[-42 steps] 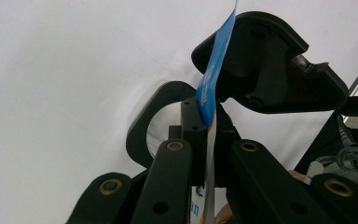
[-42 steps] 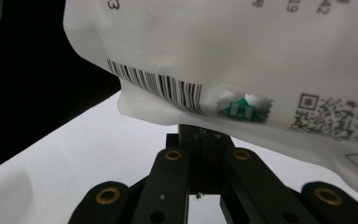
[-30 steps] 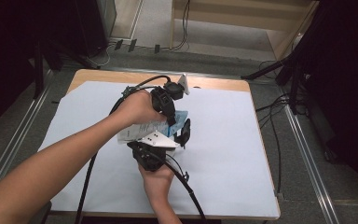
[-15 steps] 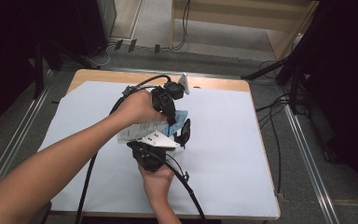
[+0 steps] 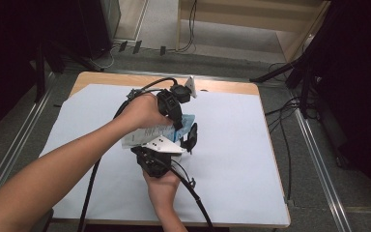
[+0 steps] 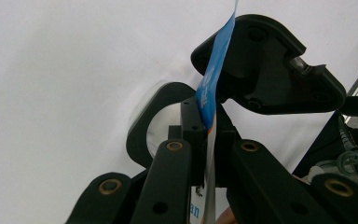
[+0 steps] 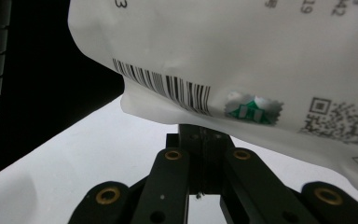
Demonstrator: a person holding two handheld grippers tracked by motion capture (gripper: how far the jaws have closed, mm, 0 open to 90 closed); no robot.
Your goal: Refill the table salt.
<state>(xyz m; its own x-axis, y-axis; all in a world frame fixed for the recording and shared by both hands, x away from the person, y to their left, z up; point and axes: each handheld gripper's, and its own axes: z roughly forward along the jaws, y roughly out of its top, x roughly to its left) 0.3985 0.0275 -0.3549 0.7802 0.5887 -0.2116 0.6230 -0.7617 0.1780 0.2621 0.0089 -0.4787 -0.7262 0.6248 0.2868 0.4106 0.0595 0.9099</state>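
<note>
A flat white packet [image 5: 147, 134] with a blue end is held up over the middle of the table, between both grippers. My left gripper [image 5: 178, 125] comes down from above and is shut on the packet's blue edge [image 6: 214, 70]; the left gripper view shows its jaws [image 6: 208, 116] clamped on that thin edge. My right gripper [image 5: 191, 137] reaches in from below. The right gripper view shows that gripper [image 7: 205, 133] pinching the bottom edge of the packet's white printed face [image 7: 242, 56], which has a barcode, a green stamp and a QR code.
A white sheet [image 5: 232, 159] covers the wooden table [image 5: 222, 88]. Black cables [image 5: 193, 193] trail from both grippers toward the near edge. Metal rails [image 5: 319, 159] run along the floor on both sides, and dark equipment stands at the far left and right.
</note>
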